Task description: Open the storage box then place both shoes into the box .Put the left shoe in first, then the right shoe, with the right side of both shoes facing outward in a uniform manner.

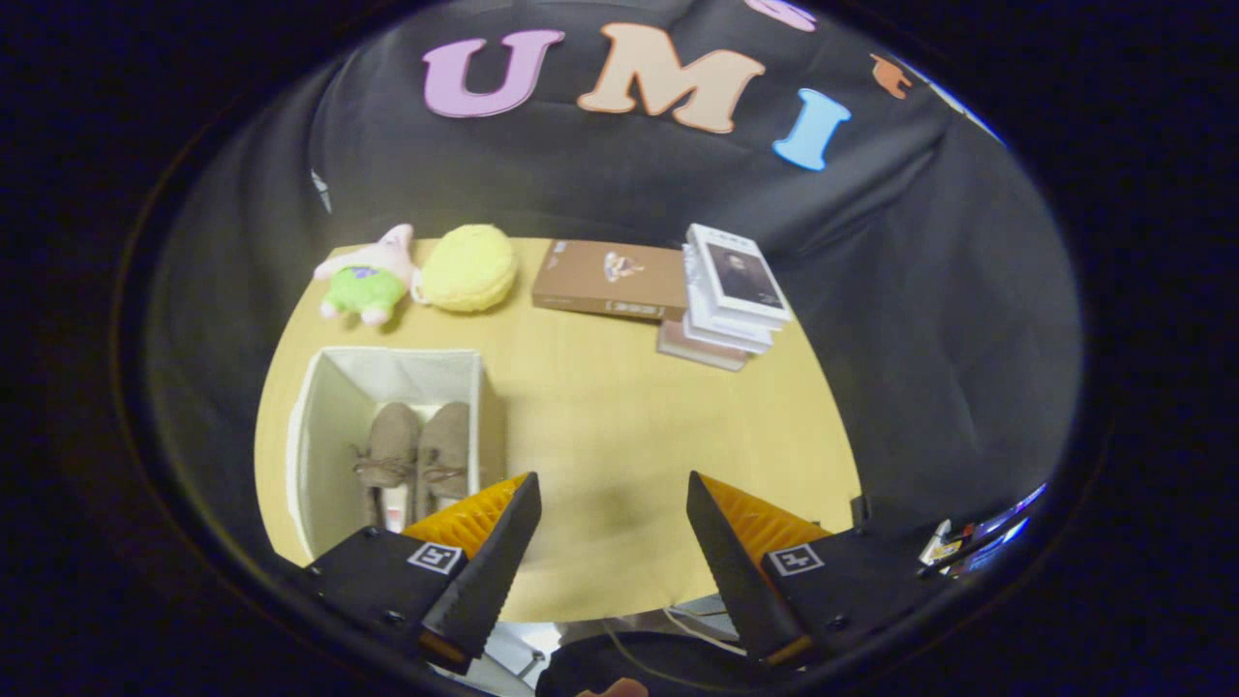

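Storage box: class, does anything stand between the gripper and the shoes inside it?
Nothing visible. The storage box is open, both shoes lie uncovered inside, and the open gripper holds nothing over bare table beside it.

Pink-and-green plush star [366, 278] beside yellow plush ball [468, 268]; brown book [610, 280]; book stack [728, 295]; wooden table [619, 407]

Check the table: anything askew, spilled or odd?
Nothing stands out. Both shoes lie side by side inside the open storage box. The tool is open over bare table, holding nothing.
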`<state>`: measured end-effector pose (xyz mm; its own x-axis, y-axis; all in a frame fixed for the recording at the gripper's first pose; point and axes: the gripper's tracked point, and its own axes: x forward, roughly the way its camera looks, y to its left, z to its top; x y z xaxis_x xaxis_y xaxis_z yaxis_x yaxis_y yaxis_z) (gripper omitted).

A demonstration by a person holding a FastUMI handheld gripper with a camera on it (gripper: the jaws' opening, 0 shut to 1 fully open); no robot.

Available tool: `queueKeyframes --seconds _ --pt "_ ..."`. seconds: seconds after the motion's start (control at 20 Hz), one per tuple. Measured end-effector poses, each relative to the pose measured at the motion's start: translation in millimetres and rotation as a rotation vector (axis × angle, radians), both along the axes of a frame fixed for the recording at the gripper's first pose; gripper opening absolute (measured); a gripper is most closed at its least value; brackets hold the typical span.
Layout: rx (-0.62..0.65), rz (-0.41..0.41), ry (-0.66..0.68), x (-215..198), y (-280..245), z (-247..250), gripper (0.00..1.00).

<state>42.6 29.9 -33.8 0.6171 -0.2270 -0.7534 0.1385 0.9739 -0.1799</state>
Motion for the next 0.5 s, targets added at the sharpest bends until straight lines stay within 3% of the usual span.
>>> queueKeyframes --seconds 0.2,0.5 --pt "0.033 -0.058 -0.142 25 -54 4 0.98" --pt "0.086 -0.015 -0.431 55 -98 33 0.98"
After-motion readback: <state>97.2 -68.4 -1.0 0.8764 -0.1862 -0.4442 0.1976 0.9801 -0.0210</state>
